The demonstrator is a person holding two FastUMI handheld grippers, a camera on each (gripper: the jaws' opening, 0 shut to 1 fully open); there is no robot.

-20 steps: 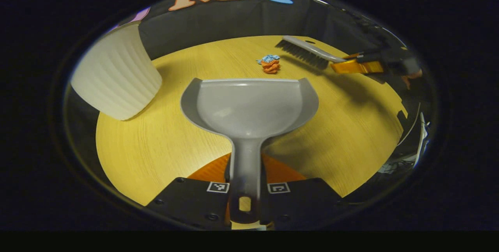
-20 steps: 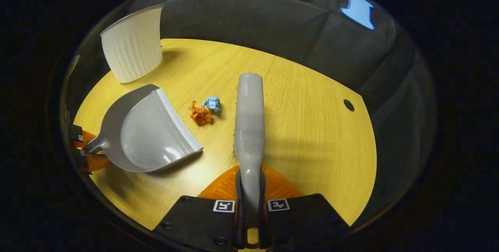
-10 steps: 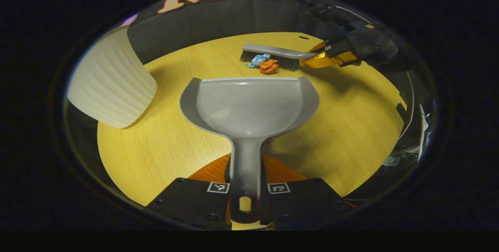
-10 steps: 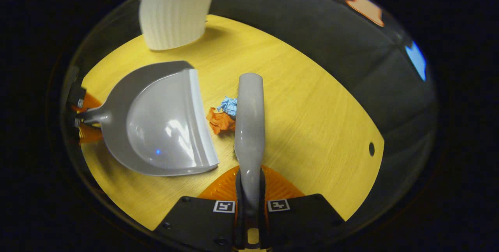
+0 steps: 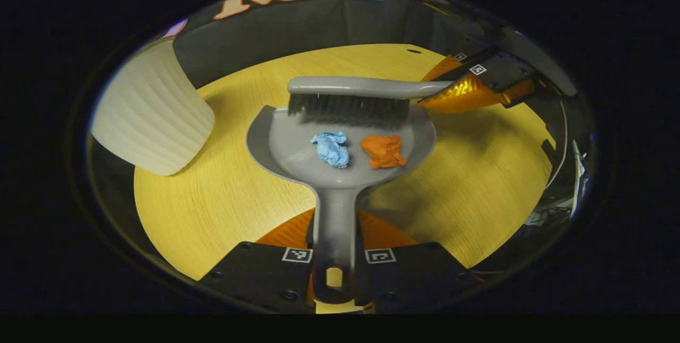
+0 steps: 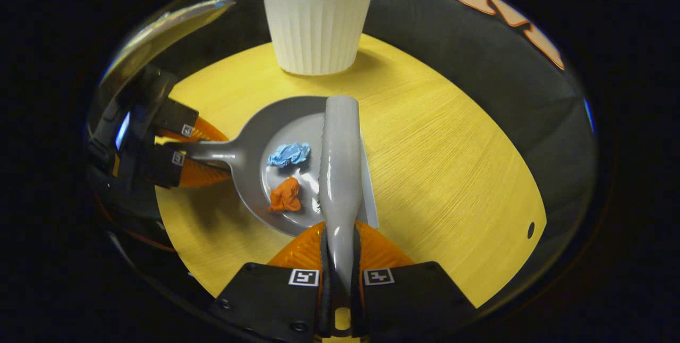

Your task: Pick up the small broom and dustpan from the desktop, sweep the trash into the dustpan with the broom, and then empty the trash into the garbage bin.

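A grey dustpan point(image 5: 297, 152) point(image 6: 249, 173) lies flat on the yellow table, and my left gripper point(image 5: 333, 250) is shut on its handle. Inside the pan sit a blue paper ball point(image 5: 331, 147) point(image 6: 288, 154) and an orange paper ball point(image 5: 383, 151) point(image 6: 285, 196), side by side. The grey broom point(image 5: 350, 100) point(image 6: 340, 168) lies across the pan's front lip, bristles down. My right gripper point(image 6: 340, 271) is shut on the broom's handle; in the left gripper view it comes in from the upper right point(image 5: 470, 85).
A white ribbed garbage bin point(image 5: 151, 114) point(image 6: 317, 27) stands upright on the table point(image 5: 212, 210) point(image 6: 451, 162), beyond the dustpan on the left gripper's left. The table's edge curves close behind it, with the black cloth wall beyond. A small hole point(image 6: 530, 230) marks the tabletop's right side.
The broom swept toward the dustpan, pushing both paper balls from the table over the lip into the pan. The dustpan and left gripper stayed in place.
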